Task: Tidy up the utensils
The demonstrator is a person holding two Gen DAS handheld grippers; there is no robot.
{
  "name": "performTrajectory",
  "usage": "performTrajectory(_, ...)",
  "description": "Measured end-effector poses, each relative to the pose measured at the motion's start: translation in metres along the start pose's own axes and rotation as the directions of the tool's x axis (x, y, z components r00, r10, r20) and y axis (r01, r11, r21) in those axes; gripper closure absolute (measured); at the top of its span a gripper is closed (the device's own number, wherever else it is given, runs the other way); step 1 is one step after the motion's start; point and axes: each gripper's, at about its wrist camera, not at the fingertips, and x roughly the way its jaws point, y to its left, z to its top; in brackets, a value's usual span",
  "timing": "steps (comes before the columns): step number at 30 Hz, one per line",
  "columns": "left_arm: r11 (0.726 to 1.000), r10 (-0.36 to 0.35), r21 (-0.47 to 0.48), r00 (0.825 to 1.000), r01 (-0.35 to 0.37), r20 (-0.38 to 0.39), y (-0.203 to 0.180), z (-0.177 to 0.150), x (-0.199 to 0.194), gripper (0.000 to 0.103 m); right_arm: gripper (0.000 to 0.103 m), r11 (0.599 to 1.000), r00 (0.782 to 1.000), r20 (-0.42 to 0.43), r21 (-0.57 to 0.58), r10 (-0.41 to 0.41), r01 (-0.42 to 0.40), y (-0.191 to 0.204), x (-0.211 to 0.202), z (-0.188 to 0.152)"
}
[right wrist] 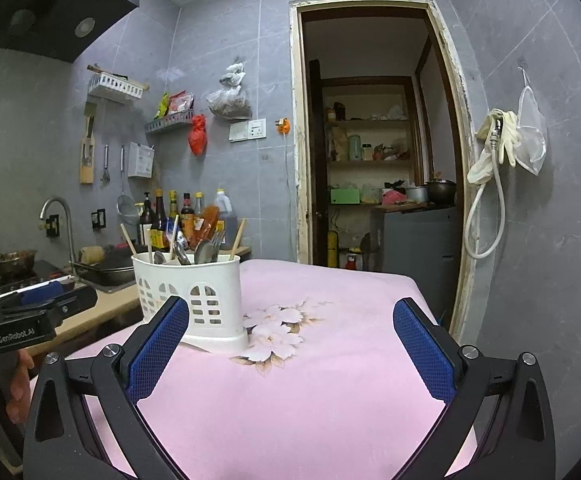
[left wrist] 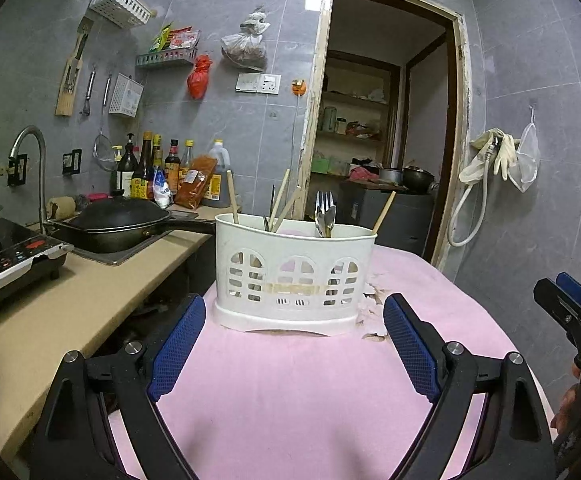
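- My left gripper (left wrist: 294, 320) is spread wide with nothing between its blue pads (left wrist: 178, 344); it hangs just above the pink cloth (left wrist: 290, 400) that covers the tabletop.
- The white utensil holder (left wrist: 294, 276) stands upright on the cloth straight ahead of that gripper, just beyond its fingertips and not touched by them.
- In the holder I can see a fork (left wrist: 324, 204), a spoon (left wrist: 326, 222) leaning against it, and several wooden chopsticks (left wrist: 232, 196) sticking up at different angles; one chopstick leans out at the right end.
- My right gripper (right wrist: 290, 322) is also wide open and holds nothing, low over the same cloth.
- From the right wrist view the holder (right wrist: 194, 296) sits to the left, just behind my left-hand pad (right wrist: 158, 356), beside a printed flower pattern (right wrist: 278, 328) on the cloth.
- In that view my left gripper shows at the left edge, with fingers of the hand (right wrist: 18, 380) wrapped on its handle.
- To the left of the tabletop runs a beige counter (left wrist: 90, 292) with a black wok (left wrist: 118, 224), an induction cooker (left wrist: 6, 264) and a row of sauce bottles (left wrist: 158, 168).
- A doorway (left wrist: 386, 120) opens behind the tabletop.
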Motion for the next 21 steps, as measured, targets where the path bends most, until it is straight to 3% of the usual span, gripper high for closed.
performTrajectory(21,1.000,0.011,-0.006,1.000,-0.011,-0.007,0.0011,-0.0049,-0.0008,0.016,0.000,1.000,1.000,-0.015,0.024,0.001,0.000,-0.0041,-0.0023,-0.0040)
